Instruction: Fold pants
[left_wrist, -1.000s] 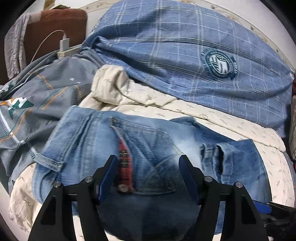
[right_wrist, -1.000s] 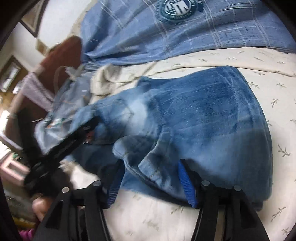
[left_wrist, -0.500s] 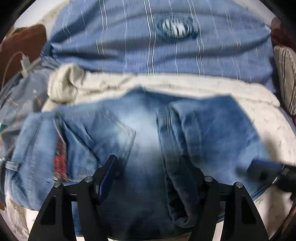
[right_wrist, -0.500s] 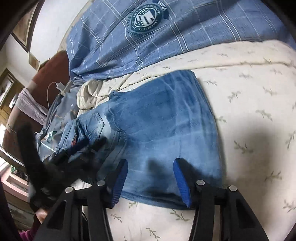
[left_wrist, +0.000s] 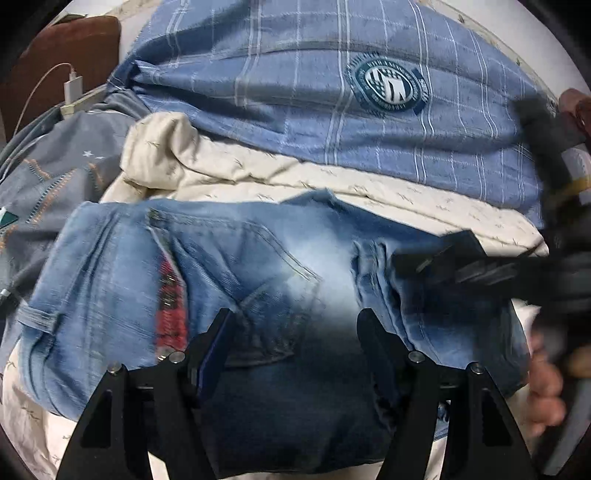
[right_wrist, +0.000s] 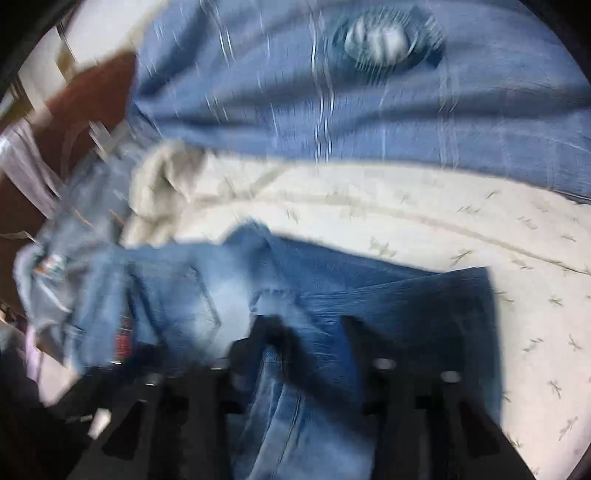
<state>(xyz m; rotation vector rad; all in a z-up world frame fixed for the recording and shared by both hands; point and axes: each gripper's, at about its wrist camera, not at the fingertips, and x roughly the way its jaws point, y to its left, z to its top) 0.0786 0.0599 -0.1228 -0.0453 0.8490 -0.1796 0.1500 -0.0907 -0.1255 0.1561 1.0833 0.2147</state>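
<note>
Left tool (left_wrist: 291, 328), fingers wide apart and holding nothing, hovers over the folded jeans (left_wrist: 229, 280), whose long axis runs left-right across the bed (left_wrist: 424, 199); right tool (right_wrist: 306, 332), blurred, also spread, nearer the leg end.

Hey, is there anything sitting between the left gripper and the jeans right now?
Nothing visible. The left gripper hangs open right over the jeans, its fingers framing the back pocket, with only denim between them. The right gripper shows off to the right over the folded leg, not in the left one's path.
</note>
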